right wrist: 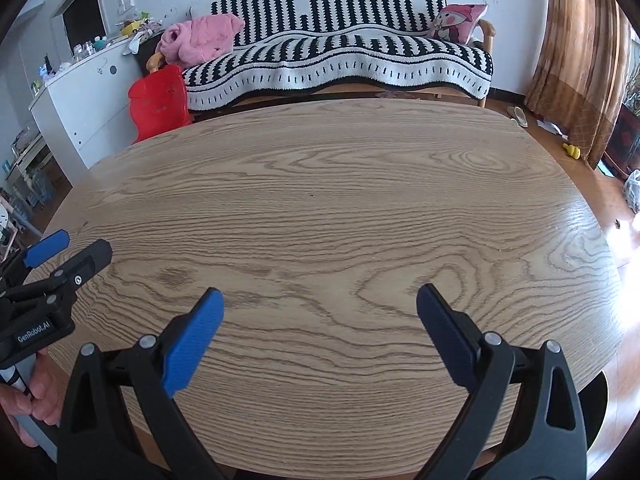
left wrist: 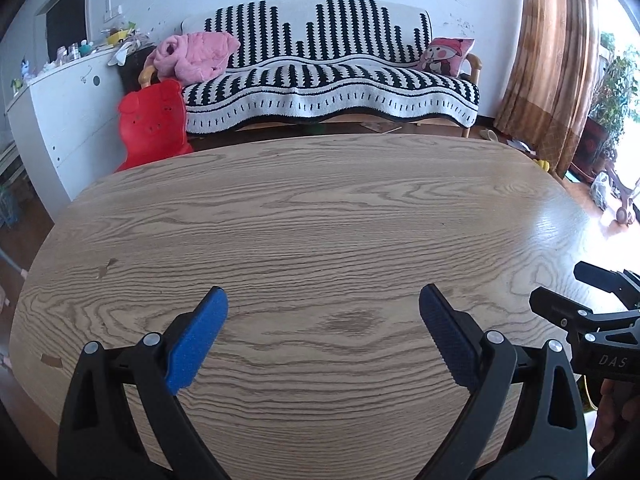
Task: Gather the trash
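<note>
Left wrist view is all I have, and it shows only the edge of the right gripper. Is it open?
Observer: Yes. The right gripper is open, with nothing between its fingers.
Operator: Any trash on the table's right end?
Observer: None shows. The table there is bare wood with glare.
Operator: Can you see my left hand?
Observer: Yes. The left hand wraps the handle below the left gripper, at the table's left edge.

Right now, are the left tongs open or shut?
Open: the left tongs have blue pads spread wide, holding nothing, above the wooden table.
</note>
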`<state>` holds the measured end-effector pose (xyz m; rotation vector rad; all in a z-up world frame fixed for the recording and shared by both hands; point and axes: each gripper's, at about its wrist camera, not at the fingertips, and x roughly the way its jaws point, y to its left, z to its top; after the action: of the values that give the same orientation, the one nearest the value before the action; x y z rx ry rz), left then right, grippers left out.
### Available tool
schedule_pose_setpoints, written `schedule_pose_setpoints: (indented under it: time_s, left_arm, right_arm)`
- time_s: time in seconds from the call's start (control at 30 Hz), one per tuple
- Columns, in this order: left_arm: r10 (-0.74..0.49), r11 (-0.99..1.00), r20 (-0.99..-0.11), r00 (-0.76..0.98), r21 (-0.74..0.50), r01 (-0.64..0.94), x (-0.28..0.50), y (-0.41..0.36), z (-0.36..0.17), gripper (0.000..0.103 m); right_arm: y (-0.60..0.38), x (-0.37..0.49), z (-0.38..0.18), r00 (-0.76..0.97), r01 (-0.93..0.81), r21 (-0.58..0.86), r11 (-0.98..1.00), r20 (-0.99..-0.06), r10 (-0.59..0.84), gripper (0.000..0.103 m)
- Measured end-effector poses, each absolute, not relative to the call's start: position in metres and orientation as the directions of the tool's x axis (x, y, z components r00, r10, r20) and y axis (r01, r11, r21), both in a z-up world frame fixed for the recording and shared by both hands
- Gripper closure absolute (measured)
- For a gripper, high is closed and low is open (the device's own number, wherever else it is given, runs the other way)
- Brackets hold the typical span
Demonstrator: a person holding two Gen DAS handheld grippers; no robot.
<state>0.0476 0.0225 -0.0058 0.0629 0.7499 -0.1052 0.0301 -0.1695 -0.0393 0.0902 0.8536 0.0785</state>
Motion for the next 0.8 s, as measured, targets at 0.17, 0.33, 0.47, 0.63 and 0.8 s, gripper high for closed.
schedule_pose_setpoints:
  time_s: [0.17,0.33,0.47,0.63,0.8]
  left_arm:
    - [-0.071,0.993,-0.684,0.726,0.02,0.117,0.0461,0.021,-0.0057,0.009]
    - [-0.068,0.993,-0.687,0.724,0.02,0.112,0.0458,0.0203,-0.0069,0.009]
    - [-0.067,0.993,-0.687,0.724,0.021,0.112,0.045,0.0202,-0.0074,0.009]
    - [-0.066,0.994,-0.687,0.724,0.021,0.111,0.0446,0.0202,-0.0071,0.009]
    - [-0.067,0.993,-0.687,0.723,0.021,0.112,0.0456,0.0209,-0.0069,0.009]
  right_arm:
    - [-0.1719,0.0287,-0.0385,0.653,-0.036,0.108,0.994,-0.75,0.105,0.009]
    - [-0.1712,0.0283,-0.0391,0.652,-0.036,0.108,0.994,-0.751,0.105,0.009]
    - [-0.1708,0.0285,-0.039,0.653,-0.036,0.107,0.994,-0.75,0.105,0.009]
    - [-0.1708,0.0279,-0.0399,0.651,-0.037,0.107,0.994,-0.752,0.105,0.009]
    - [-0.1709,0.0277,-0.0401,0.65,-0.036,0.107,0.994,-0.752,0.105,0.008]
